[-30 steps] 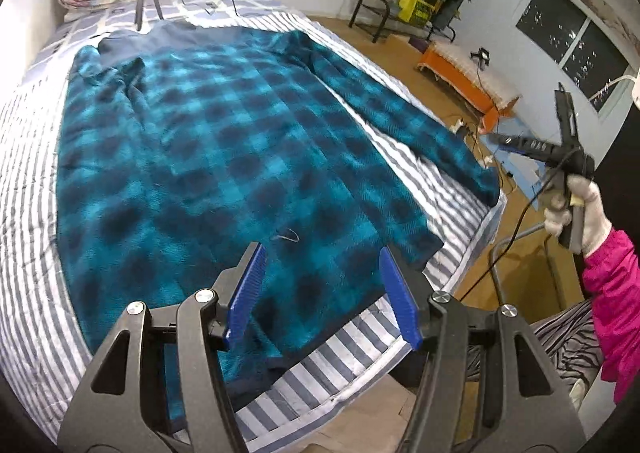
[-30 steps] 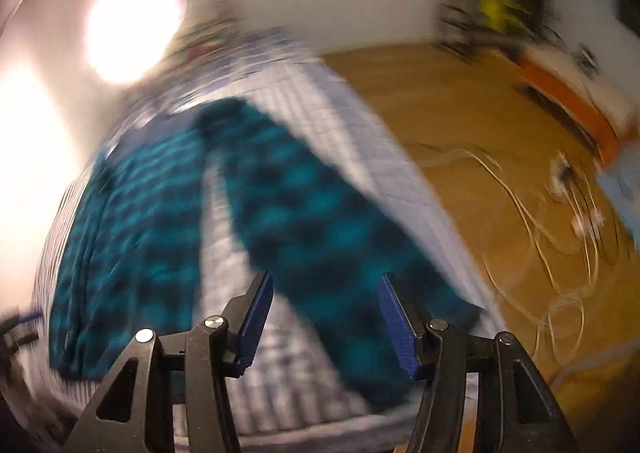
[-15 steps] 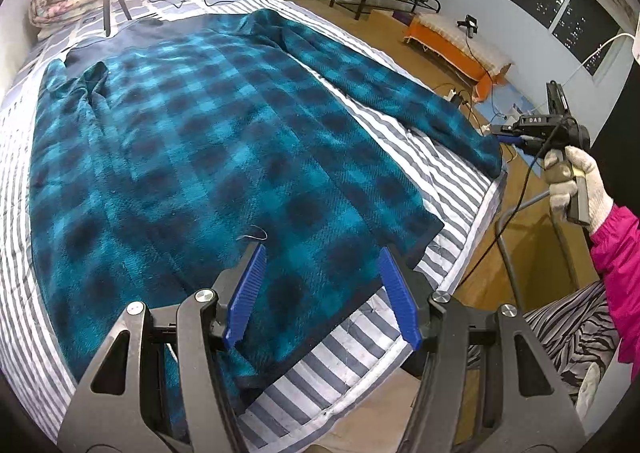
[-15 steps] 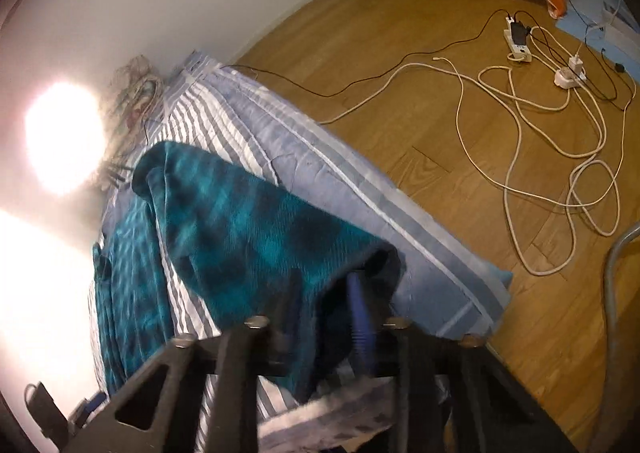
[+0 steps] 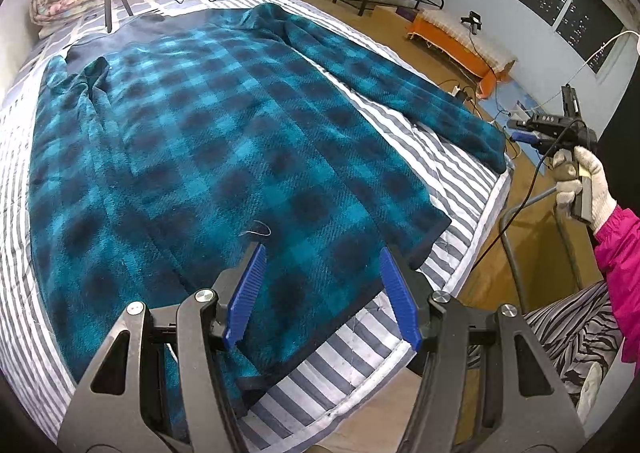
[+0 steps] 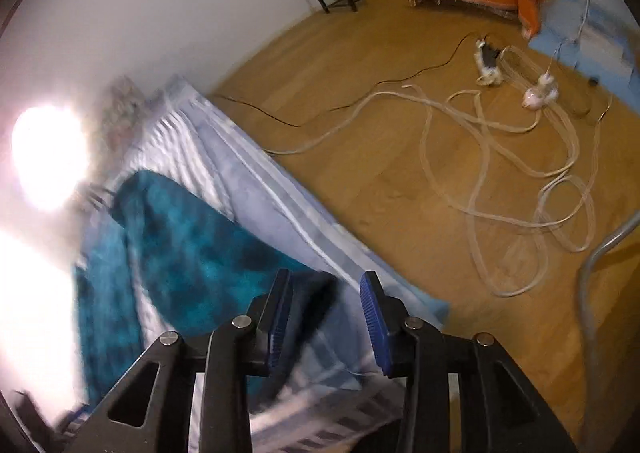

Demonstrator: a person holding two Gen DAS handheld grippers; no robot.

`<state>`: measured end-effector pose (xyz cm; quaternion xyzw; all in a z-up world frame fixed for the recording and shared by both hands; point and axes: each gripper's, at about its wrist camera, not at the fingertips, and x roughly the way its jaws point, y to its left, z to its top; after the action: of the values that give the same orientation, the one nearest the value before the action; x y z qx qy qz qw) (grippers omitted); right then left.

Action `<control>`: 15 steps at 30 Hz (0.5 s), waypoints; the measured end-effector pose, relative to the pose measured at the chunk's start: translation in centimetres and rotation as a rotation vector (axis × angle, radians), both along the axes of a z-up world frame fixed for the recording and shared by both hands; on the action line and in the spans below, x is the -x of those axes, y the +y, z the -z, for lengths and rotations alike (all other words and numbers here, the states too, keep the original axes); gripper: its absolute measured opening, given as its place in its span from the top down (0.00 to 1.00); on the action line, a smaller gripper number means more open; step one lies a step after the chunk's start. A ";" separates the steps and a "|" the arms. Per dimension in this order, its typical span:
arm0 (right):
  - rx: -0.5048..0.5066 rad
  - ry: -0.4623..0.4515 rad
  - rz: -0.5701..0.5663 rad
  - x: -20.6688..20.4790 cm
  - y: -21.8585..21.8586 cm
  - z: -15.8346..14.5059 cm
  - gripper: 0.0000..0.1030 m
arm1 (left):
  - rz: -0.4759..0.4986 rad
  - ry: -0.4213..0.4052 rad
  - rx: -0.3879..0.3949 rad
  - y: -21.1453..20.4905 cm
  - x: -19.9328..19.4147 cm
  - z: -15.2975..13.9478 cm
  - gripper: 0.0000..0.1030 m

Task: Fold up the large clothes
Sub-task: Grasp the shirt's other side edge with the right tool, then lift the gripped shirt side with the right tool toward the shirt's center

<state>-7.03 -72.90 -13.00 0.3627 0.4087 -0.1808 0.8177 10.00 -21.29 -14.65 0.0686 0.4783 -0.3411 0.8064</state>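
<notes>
Fuzzy teal-and-navy plaid garment (image 5: 224, 157) flat on striped quilted bedspread (image 5: 452, 157), left gripper (image 5: 320, 293) and right gripper (image 6: 324, 321) both spread, ribbed blue pads (image 5: 400, 297), no legible writing

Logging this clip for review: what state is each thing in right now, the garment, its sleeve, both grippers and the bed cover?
Plaid garment: spread flat on the bed, unfolded.
Right sleeve: stretched out toward the bed's edge, cuff near the corner.
Left gripper: open, over the hem, holding nothing.
Right gripper: open, by the sleeve cuff, not gripping it.
Striped bed cover: lying under the garment.
</notes>
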 end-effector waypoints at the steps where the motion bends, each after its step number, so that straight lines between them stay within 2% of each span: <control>1: 0.006 0.005 -0.004 -0.3 -0.1 0.2 0.62 | 0.002 0.001 -0.003 -0.1 0.0 0.1 0.41; 7: -0.023 0.056 -0.069 -2.1 0.6 2.0 0.64 | 0.022 0.009 -0.015 -0.6 0.0 0.6 0.41; 9: -0.001 0.096 -0.096 -2.3 1.2 2.3 0.71 | 0.021 0.013 -0.019 -0.7 0.0 0.8 0.41; 11: 0.019 0.121 -0.107 -2.2 1.6 2.4 0.88 | 0.018 0.020 -0.022 -0.7 0.0 1.0 0.41; 13: 0.015 0.092 -0.105 -1.7 1.8 1.8 0.97 | 0.016 0.024 -0.022 -0.6 -0.1 1.1 0.41; 15: 0.030 0.057 -0.099 -1.4 1.9 0.7 0.98 | 0.016 0.024 -0.017 -0.6 -0.1 1.0 0.41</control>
<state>-5.62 -71.05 -13.74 0.3245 0.4466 -0.1568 0.8190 10.13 -21.93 -15.63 0.0753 0.4903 -0.3442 0.7972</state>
